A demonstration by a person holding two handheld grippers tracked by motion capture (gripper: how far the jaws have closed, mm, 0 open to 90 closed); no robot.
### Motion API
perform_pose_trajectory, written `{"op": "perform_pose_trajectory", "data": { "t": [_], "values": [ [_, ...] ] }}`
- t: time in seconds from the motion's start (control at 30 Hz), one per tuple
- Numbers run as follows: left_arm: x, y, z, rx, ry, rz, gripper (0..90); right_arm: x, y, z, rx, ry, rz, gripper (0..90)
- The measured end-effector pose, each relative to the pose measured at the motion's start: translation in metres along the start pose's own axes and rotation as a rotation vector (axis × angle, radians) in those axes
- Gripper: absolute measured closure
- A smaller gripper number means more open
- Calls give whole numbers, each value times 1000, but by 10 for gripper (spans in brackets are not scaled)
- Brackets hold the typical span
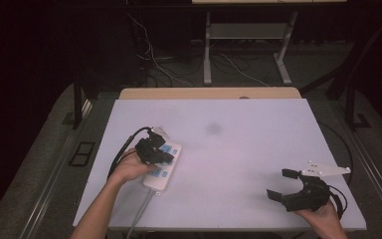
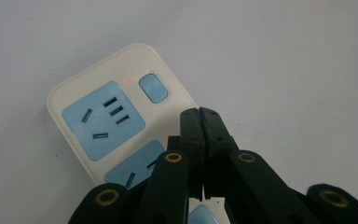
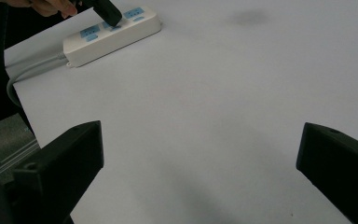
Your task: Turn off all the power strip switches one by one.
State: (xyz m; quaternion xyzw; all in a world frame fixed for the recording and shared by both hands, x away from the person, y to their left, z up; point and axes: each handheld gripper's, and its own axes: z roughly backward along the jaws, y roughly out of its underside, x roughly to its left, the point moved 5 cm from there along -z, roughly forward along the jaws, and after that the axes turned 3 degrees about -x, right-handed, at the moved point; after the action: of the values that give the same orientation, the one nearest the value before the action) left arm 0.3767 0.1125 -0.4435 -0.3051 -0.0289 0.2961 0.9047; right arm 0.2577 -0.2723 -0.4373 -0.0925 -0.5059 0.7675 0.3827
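A white power strip with blue sockets is seen lying flat on the left part of the white table, its grey cord led off over the near edge. The left gripper is held over the strip's middle, its jaws pressed together with nothing gripped between them. In the left gripper view the closed tips are shown just beside the blue switch at the strip's end, above a blue socket; a small red light is lit next to the switch. Contact between tips and strip cannot be judged. The right gripper is held well apart, near the table's right front corner, its jaws spread wide and empty above bare table.
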Motion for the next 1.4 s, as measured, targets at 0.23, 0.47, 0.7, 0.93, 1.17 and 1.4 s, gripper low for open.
{"op": "perform_pose_trajectory", "data": {
  "t": [0.23, 0.47, 0.7, 0.93, 1.17, 1.4],
  "values": [
    [0, 0, -1, -16, 17, 18, 892, -1, 0, 0, -2, 2, -5, 5],
    [1, 1, -1, -23, 18, 28, 895, -1, 0, 1, -4, 2, -1, 5],
    [1, 4, -2, -41, 30, 56, 898, 0, 0, 1, -1, 0, 3, 5],
    [3, 8, -2, -71, 47, 78, 900, -1, 0, 2, -6, 2, 1, 5],
    [2, 7, -1, -67, 31, 69, 898, -1, 0, 1, -3, 2, 2, 5],
    [1, 7, -1, -68, 17, 57, 897, -1, 0, 1, -3, 3, -1, 5]
  ]
}}
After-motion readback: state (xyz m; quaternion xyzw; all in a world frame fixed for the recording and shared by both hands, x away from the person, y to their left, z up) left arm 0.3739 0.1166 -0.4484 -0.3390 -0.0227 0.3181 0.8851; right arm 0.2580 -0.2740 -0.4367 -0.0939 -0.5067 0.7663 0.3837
